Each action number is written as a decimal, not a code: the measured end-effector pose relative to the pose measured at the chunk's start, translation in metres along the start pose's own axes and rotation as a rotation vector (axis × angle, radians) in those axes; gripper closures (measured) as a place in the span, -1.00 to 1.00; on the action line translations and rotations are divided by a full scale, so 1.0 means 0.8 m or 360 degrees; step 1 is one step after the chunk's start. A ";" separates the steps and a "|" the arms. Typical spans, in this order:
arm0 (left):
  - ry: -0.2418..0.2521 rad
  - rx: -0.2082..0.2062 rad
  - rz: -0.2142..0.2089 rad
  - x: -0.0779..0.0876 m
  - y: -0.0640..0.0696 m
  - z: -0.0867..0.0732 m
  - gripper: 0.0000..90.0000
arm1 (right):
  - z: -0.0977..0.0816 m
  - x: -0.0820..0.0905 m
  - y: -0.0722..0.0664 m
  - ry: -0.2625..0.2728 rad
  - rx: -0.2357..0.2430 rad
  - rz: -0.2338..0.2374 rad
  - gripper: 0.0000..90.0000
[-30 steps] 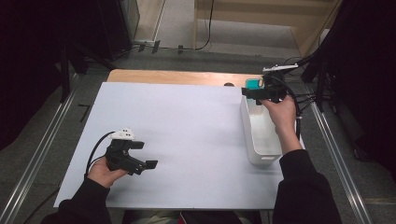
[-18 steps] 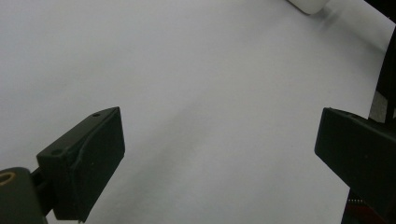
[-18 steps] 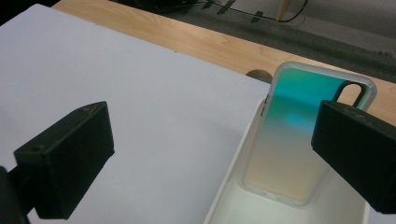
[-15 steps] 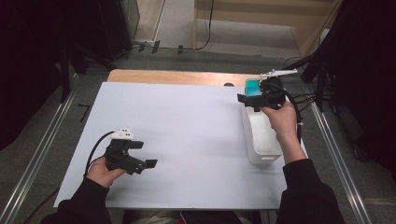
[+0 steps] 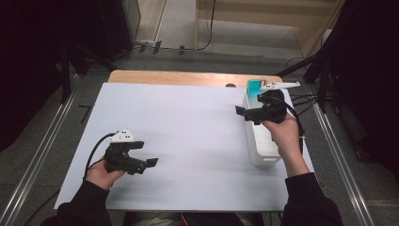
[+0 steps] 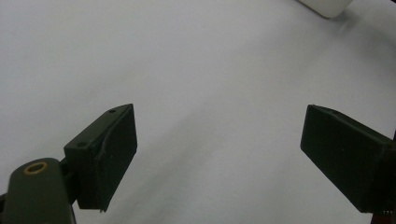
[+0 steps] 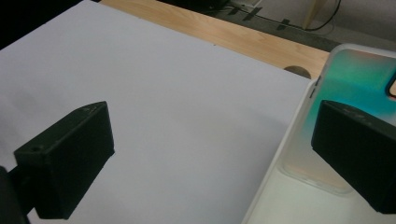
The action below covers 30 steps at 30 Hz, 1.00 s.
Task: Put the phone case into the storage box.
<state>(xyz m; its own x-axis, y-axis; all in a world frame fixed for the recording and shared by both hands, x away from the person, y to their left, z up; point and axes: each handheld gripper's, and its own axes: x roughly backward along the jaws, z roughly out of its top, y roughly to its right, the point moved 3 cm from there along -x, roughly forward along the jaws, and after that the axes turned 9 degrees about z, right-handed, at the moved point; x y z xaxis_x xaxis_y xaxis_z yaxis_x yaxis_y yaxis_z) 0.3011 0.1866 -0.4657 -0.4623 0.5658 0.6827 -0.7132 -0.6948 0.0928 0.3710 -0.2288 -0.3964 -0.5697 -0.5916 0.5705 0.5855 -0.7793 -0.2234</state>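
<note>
**Right claw over the bin's far end, left claw idle on the desk**

The right claw [image 5: 247, 114] hangs above the far end of the white bin [image 5: 261, 146], which stands along the right edge of the white desk [image 5: 188, 127]. Its jaws are apart with nothing between them. In the right gripper view one jaw sits over the bare desk and the other over the bin's inside, where a flat thing with a teal-to-peach sheen and a pale rim, perhaps a phone case [image 7: 348, 88], leans against the far wall; the view is too close to be sure what it is. The jaw overlaps it in that view, but touching cannot be confirmed.

The left claw [image 5: 146, 157] rests low near the front left of the desk, pointing towards the bin and well apart from it. Its jaws have just been closing a little, yet they stand wide apart with only bare desk between them. A corner of the bin [image 6: 327, 5] shows at the top of the left gripper view.
</note>
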 end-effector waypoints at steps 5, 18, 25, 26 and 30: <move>0.0021 0.0011 -0.0002 0.004 -0.002 0.000 -0.76 | -0.011 0.002 -0.010 -0.0004 0.0021 0.0036 -1.00; 0.0050 0.0016 -0.0004 0.009 -0.003 -0.001 -0.76 | -0.040 0.018 -0.032 0.0024 0.0051 0.0142 -1.00; 0.0053 0.0009 -0.0002 0.009 -0.003 -0.001 -0.76 | -0.054 0.025 -0.041 0.0035 0.0076 0.0183 -0.88; 0.0054 0.0011 -0.0004 0.009 -0.003 -0.001 -0.76 | -0.056 0.025 -0.042 0.0032 0.0076 0.0183 -0.88; 0.0058 0.0013 -0.0006 0.009 -0.003 -0.001 -0.76 | -0.064 0.028 -0.046 0.0022 0.0082 0.0211 -0.88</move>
<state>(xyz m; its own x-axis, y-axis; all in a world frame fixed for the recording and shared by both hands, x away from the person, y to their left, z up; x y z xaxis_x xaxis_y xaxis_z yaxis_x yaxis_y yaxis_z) 0.2991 0.1927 -0.4615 -0.4787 0.5841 0.6555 -0.7108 -0.6960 0.1012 0.3075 -0.2237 -0.4159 -0.4932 -0.6915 0.5279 0.6846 -0.6829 -0.2549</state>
